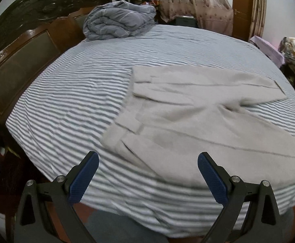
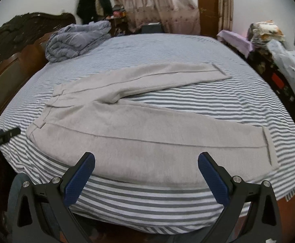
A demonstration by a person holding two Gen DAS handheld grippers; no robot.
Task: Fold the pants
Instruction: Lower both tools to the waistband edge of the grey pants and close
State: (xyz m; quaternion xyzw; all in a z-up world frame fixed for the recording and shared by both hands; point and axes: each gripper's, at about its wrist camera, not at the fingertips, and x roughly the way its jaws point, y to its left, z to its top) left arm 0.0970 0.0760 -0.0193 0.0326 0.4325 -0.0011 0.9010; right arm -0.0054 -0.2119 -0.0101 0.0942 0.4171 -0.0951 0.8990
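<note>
Light grey pants (image 2: 139,129) lie spread flat on the striped bed (image 2: 188,101), waistband to the left, both legs running right in a V. In the left wrist view the pants (image 1: 198,121) fill the right half, with the waistband (image 1: 125,119) toward the middle. My left gripper (image 1: 147,162) hovers open above the near bed edge, just short of the waistband corner, holding nothing. My right gripper (image 2: 146,162) is open too, over the near edge of the lower leg, with nothing between its blue pads (image 2: 80,178).
A rolled grey quilt (image 1: 119,22) sits at the far left corner by the dark wooden headboard (image 1: 25,60). Curtains (image 2: 157,6) and a door stand beyond the bed. Cluttered furniture (image 2: 279,50) lines the right side. The other gripper's dark tip (image 2: 3,136) shows at the left edge.
</note>
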